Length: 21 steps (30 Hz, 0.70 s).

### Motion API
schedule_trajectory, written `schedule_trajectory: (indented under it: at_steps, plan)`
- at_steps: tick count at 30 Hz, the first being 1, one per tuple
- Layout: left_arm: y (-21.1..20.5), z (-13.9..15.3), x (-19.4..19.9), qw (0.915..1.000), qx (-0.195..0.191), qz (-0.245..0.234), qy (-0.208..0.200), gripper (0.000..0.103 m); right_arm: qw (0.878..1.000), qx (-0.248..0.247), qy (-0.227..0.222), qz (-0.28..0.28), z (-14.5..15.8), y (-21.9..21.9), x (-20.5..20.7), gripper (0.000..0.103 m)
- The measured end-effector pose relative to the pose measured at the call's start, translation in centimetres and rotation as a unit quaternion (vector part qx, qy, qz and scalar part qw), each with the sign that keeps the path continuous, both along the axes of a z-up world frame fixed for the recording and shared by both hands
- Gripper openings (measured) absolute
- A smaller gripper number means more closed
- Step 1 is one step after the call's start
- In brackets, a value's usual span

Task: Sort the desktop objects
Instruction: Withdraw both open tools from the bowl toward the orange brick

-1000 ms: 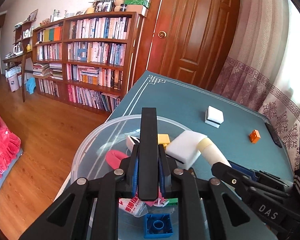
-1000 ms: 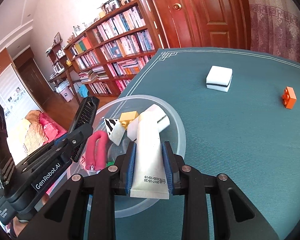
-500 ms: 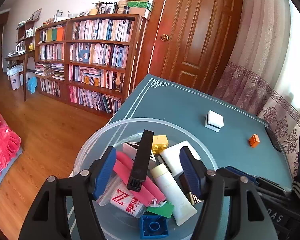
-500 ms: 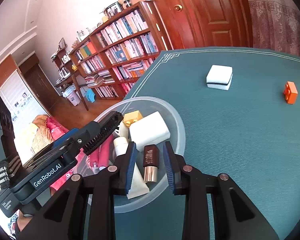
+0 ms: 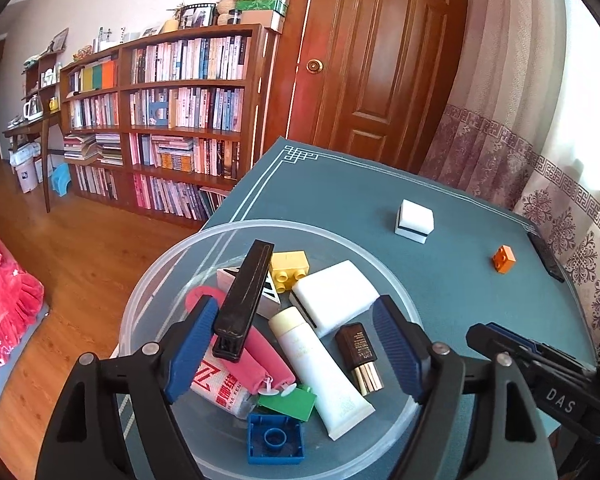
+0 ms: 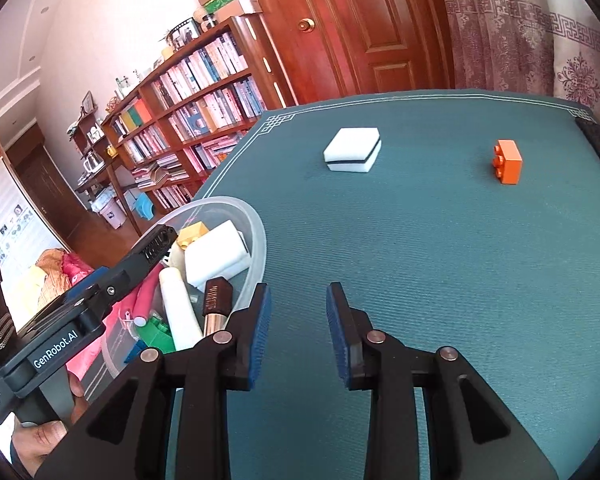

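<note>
Risk: your left claw (image 5: pixel 292 344), released, hovers by black comb (image 5: pixel 246 302) leaning in bowl (image 5: pixel 384 264); a nudge topples it. Right claw (image 6: pixel 298 330) released, empty.

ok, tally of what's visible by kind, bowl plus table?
Toy bricks: 4 (yellow, blue, green, orange)
White sponges: 2 ()
Cream tube: 1
Lipstick: 1
Black comb: 1
Other, unclear: 3
Total: 12

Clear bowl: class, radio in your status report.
Both tongs open, empty. Clear bowl full; white eraser block, orange brick loose on mat. Path clear.
</note>
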State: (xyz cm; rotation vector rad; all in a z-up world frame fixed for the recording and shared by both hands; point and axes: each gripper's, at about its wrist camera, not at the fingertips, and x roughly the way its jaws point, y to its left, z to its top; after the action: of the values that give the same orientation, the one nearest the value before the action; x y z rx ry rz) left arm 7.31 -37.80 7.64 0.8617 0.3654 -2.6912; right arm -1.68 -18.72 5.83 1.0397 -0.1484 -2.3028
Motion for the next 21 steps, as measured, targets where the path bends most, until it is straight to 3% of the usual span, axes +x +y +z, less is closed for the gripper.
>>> schedule_trajectory:
  at_steps: [5, 14, 21]
  plan:
    - [1.0, 0.0, -0.1, 0.9999, -0.011, -0.005, -0.005, 0.084, 1.000, 0.003, -0.007, -0.028, -1.0, 2.3, -0.2, 0.042]
    - [3.1, 0.5, -0.6, 0.9993, -0.031, -0.018, -0.010, 0.090, 0.997, 0.001, -0.024, -0.067, -2.4, 6.3, -0.7, 0.042]
    - [5.3, 1.1, -1.0, 0.9981, -0.053, -0.030, -0.006, 0.101, 0.995, -0.004, -0.029, -0.093, -2.9, 9.3, -1.1, 0.042]
